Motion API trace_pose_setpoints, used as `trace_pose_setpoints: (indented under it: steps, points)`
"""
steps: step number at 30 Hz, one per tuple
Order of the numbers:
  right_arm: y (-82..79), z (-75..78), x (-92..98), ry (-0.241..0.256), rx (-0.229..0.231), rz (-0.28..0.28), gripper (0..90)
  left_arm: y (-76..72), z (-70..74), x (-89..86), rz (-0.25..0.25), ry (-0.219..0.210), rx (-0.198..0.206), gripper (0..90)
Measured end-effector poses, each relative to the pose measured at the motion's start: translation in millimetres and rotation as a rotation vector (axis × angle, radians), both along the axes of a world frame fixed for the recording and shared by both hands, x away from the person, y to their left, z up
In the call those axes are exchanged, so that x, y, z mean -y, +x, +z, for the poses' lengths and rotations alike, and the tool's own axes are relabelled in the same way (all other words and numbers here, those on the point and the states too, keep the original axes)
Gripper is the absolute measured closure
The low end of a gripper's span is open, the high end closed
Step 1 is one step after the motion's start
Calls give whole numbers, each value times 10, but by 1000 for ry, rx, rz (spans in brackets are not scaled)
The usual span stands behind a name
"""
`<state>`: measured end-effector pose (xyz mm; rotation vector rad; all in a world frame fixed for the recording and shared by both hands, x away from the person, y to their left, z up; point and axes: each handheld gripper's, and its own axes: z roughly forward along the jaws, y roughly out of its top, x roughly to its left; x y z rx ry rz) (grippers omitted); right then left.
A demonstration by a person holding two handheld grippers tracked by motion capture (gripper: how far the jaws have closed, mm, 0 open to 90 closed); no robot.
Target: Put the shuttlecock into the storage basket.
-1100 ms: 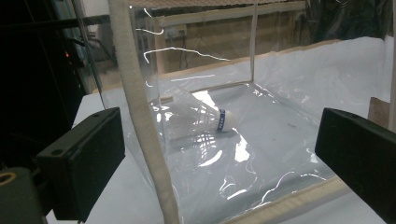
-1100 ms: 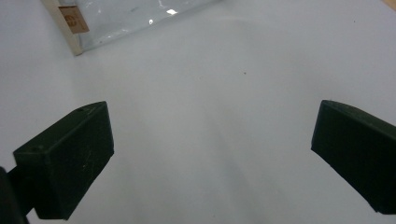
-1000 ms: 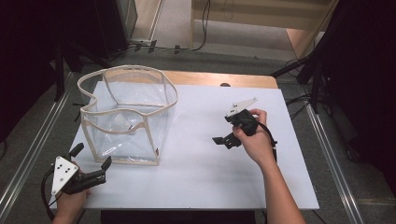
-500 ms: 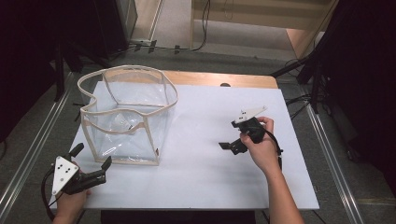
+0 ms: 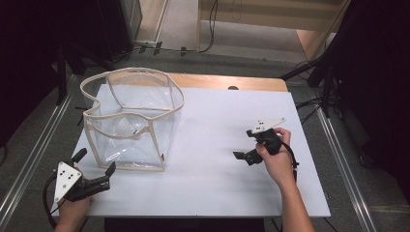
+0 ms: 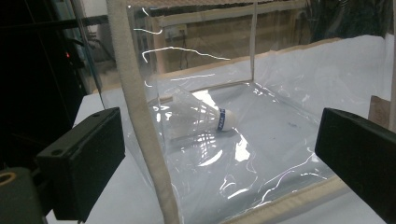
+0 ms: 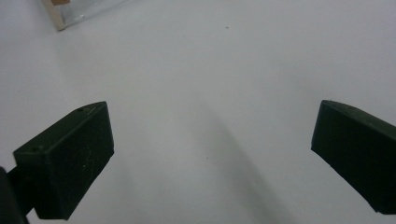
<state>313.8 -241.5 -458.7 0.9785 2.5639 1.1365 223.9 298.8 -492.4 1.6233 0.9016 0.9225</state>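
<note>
Apparently idle: shuttlecock [image 6: 198, 119] lies inside the clear bag [image 5: 133, 121] at the table's [image 5: 217, 188] left side. Left gripper [image 5: 92, 169], jaws apart, faces the bag for reach; right gripper [image 5: 243, 143], jaws apart, over bare table.

— What's around me, apart from the work itself?

— You've got a white tabletop [image 5: 217, 121] w/ a wooden strip [image 5: 251, 83] along its far edge and a small dark spot [image 5: 233, 88] right at that edge, approx. mid-table.

— And off the table?

— Grey floor [image 5: 241, 58] beyond it, w/ black cables [image 5: 211, 29] running across. Metal rail [image 5: 29, 159] on your left, another rail [image 5: 345, 164] on your right. Black stand legs [image 5: 321, 72] at far right, a dark post [image 5: 61, 72] at far left, and light wooden furniture [image 5: 314, 41] at the back. Rest is too dark to tell.
</note>
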Motion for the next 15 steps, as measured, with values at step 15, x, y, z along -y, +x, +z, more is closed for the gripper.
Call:
trace_pose_setpoints:
  steps: [15]
  points:
    - [-181,-100,212,27,6,-46,0,-1,-1,6,1,5,2,23]
